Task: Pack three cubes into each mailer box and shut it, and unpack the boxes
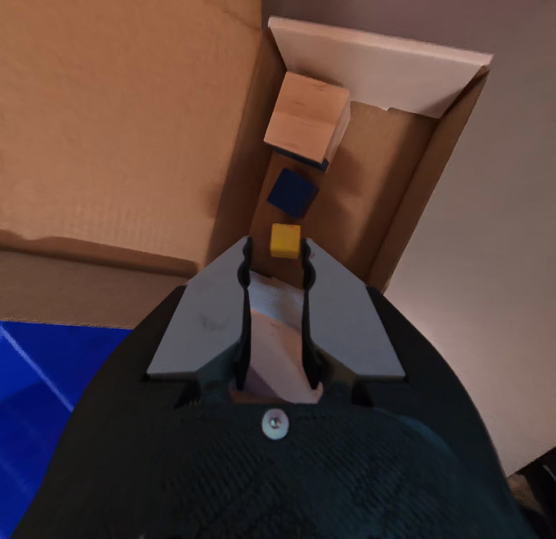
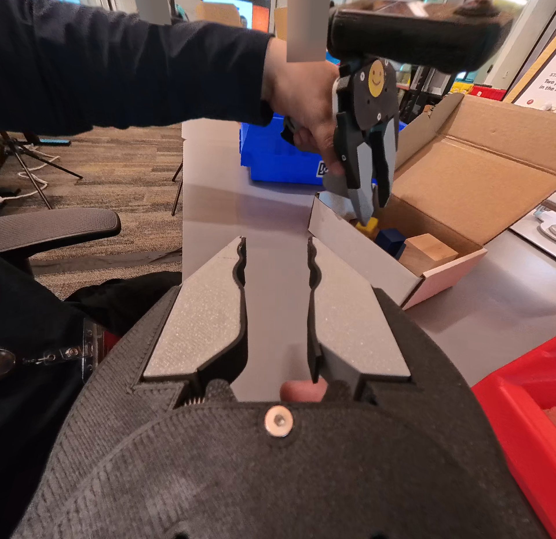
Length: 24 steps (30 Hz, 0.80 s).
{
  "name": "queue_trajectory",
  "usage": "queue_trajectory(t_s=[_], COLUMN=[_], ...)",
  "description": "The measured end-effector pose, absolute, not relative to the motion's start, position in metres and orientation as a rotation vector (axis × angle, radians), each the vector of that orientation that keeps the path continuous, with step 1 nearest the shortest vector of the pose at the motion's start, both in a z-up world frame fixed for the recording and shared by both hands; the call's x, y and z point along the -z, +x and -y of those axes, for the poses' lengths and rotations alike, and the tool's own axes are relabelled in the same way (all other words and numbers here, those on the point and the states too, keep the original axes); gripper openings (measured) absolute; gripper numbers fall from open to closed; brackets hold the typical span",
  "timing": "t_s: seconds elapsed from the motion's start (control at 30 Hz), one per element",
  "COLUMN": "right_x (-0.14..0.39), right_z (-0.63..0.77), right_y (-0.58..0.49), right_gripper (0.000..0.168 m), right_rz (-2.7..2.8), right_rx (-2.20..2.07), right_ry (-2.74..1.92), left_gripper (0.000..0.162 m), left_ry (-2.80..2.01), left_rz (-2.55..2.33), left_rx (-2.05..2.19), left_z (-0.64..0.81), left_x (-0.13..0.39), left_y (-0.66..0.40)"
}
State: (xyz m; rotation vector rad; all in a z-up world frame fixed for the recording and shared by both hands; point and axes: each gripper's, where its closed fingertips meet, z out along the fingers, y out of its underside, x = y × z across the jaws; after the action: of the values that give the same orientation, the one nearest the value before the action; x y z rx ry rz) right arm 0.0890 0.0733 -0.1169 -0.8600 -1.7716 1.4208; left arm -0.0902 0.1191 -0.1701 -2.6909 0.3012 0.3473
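- The mailer box (image 2: 361,253) sat open on the grey surface (image 2: 240,211), with its brown lid (image 2: 469,175) tipped up and back.
- Three cubes were inside the box, in a row along one wall.
- The yellow cube (image 1: 285,240) was the smallest one and lay near one end of the box.
- The dark blue cube (image 1: 292,192) was next to it, a little apart.
- The big plain wooden cube (image 1: 307,118) was at the far end of the row, and a bit of something dark blue peeked out from under it.
- The left hand-held gripper (image 1: 276,247) pointed down into the box, and its fingers were apart, one on each side of the yellow cube.
- I could not tell if the fingers touched the yellow cube.
- In the right wrist view, a hand (image 2: 301,103) in a dark sleeve held that left hand-held gripper (image 2: 368,220) over the box.
- The right hand-held gripper (image 2: 276,250) was out over the bare surface, next to the box, with its fingers apart and nothing between them.
- A blue bin (image 2: 276,160) stood behind the box.
- A red bin (image 2: 523,410) was close to the right hand-held gripper.
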Motion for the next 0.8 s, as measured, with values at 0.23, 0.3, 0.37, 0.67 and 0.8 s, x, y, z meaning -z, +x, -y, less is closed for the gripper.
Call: queue_trajectory(t_s=[0.23,0.3,0.37,0.67,0.8], right_x=[0.117,0.117,0.117,0.111,0.11], right_z=[-0.073,-0.074,-0.075,-0.086,-0.087], right_y=[0.089,0.088,0.087,0.085,0.085], right_gripper=[0.039,0.039,0.039,0.041,0.041], right_rz=[1.77,1.77,1.768,1.696,1.682], right_rx=[-1.416,-1.416,-1.42,-1.468,-1.43], right_ry=[-0.856,-0.865,-0.88,-0.931,-0.911], left_gripper=[0.047,0.045,0.044,0.003,0.003], left_ry=[-2.509,-2.452,-2.445,-2.534,-2.497], left_rz=[-0.209,-0.235,-0.278,-0.492,-0.598], left_rx=[-0.223,-0.159,-0.192,-0.192,-0.155], left_z=[-0.11,-0.101,-0.09,-0.067,-0.048], left_x=[0.142,0.137,0.144,0.184,0.183], left_y=[-0.069,-0.05,-0.042,-0.036,-0.029])
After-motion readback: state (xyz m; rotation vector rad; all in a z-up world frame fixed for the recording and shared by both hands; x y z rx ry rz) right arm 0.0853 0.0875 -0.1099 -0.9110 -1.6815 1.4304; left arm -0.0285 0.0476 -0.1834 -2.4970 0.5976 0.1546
